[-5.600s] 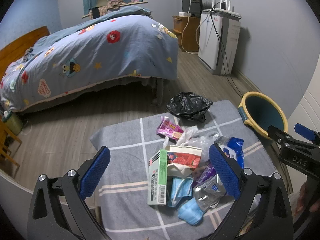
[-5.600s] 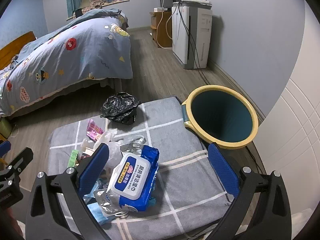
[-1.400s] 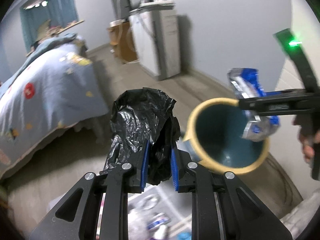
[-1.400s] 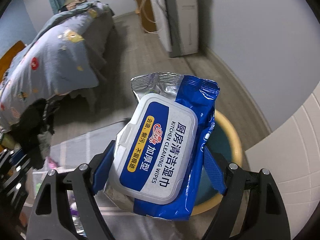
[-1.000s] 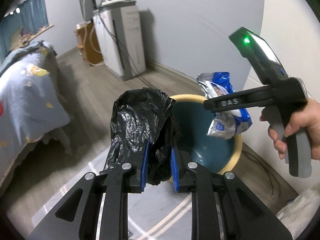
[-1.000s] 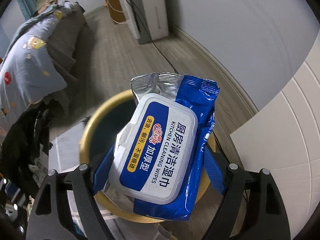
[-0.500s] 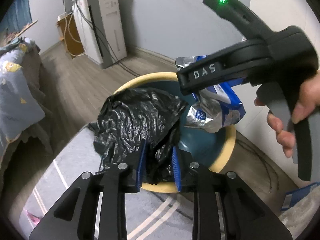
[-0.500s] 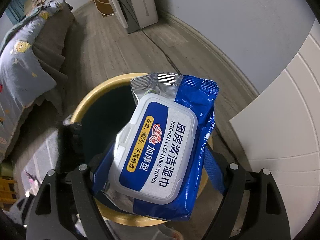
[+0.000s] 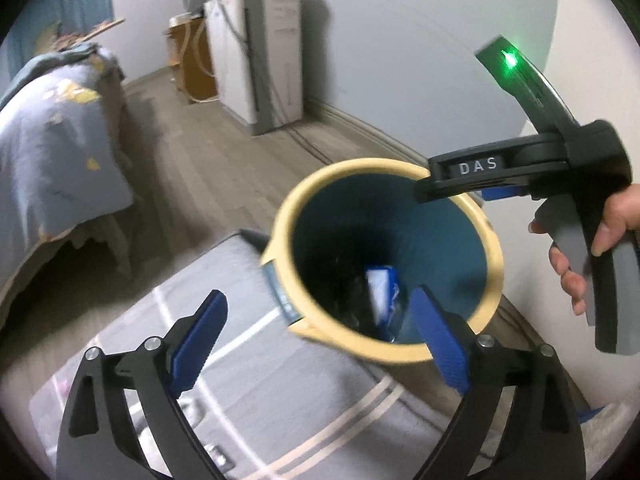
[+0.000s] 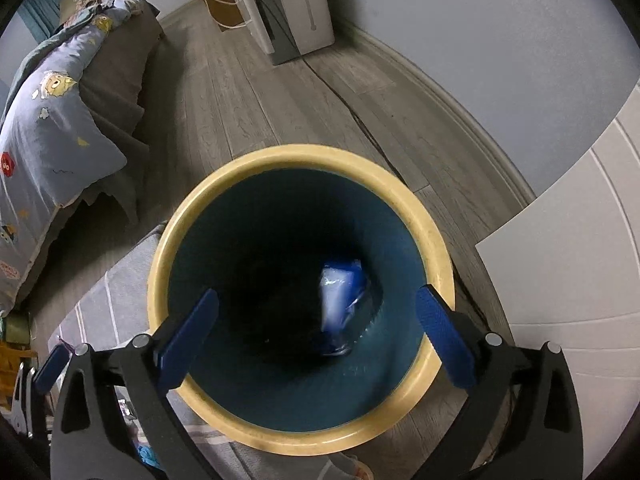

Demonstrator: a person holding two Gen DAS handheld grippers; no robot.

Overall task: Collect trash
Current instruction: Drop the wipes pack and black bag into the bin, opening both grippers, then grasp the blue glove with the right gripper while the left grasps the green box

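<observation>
1. Hovering over the bin (image 10: 298,300) with both tools, I see my right gripper (image 10: 316,336) pointed steeply down into its mouth — its jaws are opening wide and nothing sits between them.

2. My left gripper (image 9: 320,344) hangs at the bin's near rim, also aimed down; its jaws are opening too, with only the bin's inside showing between the blue pads (image 9: 438,344).

3. Both sit above the opening so that whatever is let go falls inside rather than onto the grey checked mat (image 9: 248,408).

4. Down in the bin lies the blue wipes pack (image 10: 344,304), tilted against the far-right wall. Dark crinkled plastic (image 9: 344,280) shows beside it in the left view; in the right view that side is too dark to tell.

5. From the left camera the hand (image 9: 592,240) holding the right tool shows at the bin's far edge, green light on.

6. My judgement: this drop is done — more rubbish may remain on the mat, as bits show at its near corner, so I'd swing back there next.
</observation>
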